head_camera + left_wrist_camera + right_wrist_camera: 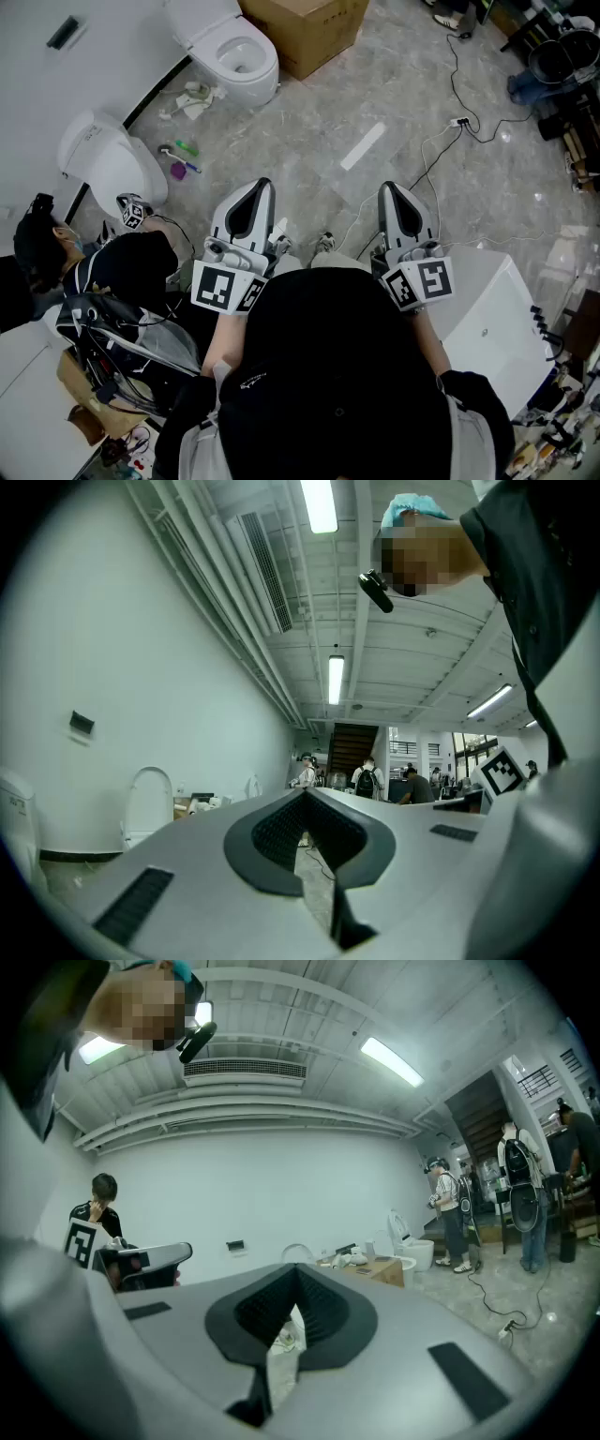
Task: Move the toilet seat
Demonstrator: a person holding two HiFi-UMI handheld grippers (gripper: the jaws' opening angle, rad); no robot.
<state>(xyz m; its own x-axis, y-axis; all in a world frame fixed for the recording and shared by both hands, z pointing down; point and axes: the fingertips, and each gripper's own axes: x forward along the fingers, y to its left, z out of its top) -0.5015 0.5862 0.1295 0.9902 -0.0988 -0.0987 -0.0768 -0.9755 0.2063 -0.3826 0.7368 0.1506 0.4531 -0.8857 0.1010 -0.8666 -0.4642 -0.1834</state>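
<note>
Closed toilet seat (105,161) lay far left by the wall (56,84), open toilet bowl (242,56) stood farther ahead, shut cardboard box (305,28) just beside it, my left gripper (262,185) and right gripper (390,187) were clenched empty, well apart from both.

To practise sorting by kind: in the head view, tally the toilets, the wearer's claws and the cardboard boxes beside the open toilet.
toilets: 2
claws: 2
cardboard box: 1
Total: 5
</note>
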